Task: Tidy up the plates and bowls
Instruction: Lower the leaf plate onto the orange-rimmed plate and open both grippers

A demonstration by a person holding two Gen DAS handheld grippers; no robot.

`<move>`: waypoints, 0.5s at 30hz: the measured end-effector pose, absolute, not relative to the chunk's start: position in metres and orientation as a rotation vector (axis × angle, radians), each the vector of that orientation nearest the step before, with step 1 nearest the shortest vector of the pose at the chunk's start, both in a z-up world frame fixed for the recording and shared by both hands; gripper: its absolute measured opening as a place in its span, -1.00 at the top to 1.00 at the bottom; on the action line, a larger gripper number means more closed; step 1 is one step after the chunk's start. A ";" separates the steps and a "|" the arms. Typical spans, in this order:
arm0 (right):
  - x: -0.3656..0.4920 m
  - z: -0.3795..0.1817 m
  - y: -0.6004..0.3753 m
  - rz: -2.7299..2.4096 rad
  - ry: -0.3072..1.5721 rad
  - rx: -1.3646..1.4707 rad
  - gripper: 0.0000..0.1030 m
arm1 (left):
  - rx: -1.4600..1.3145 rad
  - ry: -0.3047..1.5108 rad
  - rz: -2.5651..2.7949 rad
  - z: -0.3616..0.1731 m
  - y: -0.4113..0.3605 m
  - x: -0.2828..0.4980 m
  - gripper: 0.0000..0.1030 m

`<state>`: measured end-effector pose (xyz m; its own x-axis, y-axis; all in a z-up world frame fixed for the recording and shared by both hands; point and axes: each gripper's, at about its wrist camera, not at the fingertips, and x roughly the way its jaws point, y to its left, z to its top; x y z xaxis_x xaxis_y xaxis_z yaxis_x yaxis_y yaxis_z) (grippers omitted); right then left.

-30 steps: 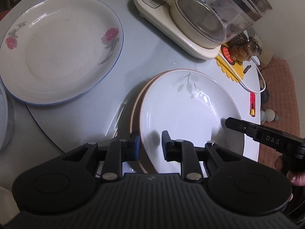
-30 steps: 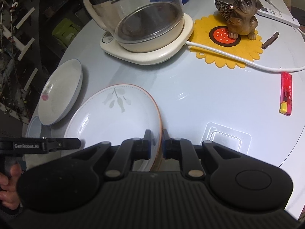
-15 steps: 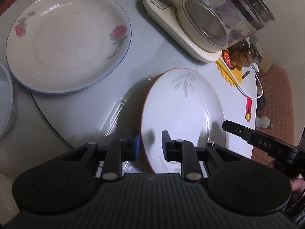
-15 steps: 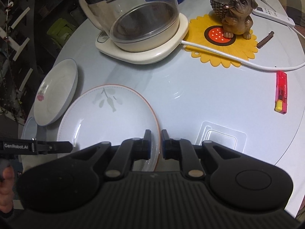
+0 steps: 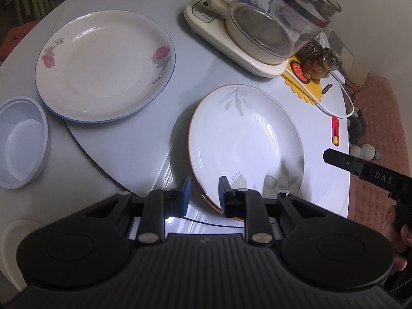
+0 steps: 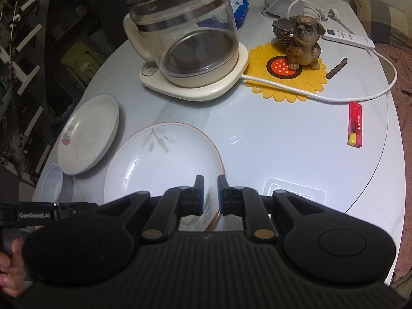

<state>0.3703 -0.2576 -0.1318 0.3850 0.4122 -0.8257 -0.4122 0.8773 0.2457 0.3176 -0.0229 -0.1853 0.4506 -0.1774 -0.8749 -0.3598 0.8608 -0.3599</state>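
A white plate with an orange rim and grey leaf print (image 5: 244, 139) lies on the grey table; it also shows in the right wrist view (image 6: 164, 170). My left gripper (image 5: 202, 193) is open, its jaws straddling the plate's near-left rim without pinching it. My right gripper (image 6: 210, 193) is nearly closed over the plate's right rim; I cannot tell whether it pinches it. A rose-patterned, blue-rimmed plate (image 5: 105, 64) lies to the left, seen also in the right wrist view (image 6: 87, 139). A small white bowl (image 5: 22, 141) sits at the table's left edge.
A glass kettle on a cream base (image 6: 188, 49) stands at the back. A pug figurine (image 6: 303, 43) sits on a yellow sunflower mat (image 6: 285, 77), with a white cable (image 6: 334, 97), a red lighter (image 6: 355, 125) and a remote (image 6: 347, 38) nearby.
Both grippers have pulled back and risen; the leaf plate now lies flat on the table. My left jaws have opened off its rim. The right jaws look slightly wider.
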 end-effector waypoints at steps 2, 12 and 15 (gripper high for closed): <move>0.361 -0.121 -0.256 0.526 1.025 0.001 0.74 | -0.530 1.088 0.118 -0.173 -0.025 0.310 0.51; 0.298 -0.058 -0.253 0.493 0.910 0.063 0.74 | -0.459 0.945 0.071 -0.099 -0.030 0.260 0.51; 0.272 -0.044 -0.250 0.468 0.879 0.080 0.74 | -0.411 0.917 0.040 -0.082 -0.030 0.240 0.51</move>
<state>0.2721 -0.2496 -0.0435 0.5438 0.4264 -0.7228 -0.3615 0.8963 0.2568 0.2403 -0.0305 -0.0816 0.6132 -0.1394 -0.7775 -0.2068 0.9216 -0.3284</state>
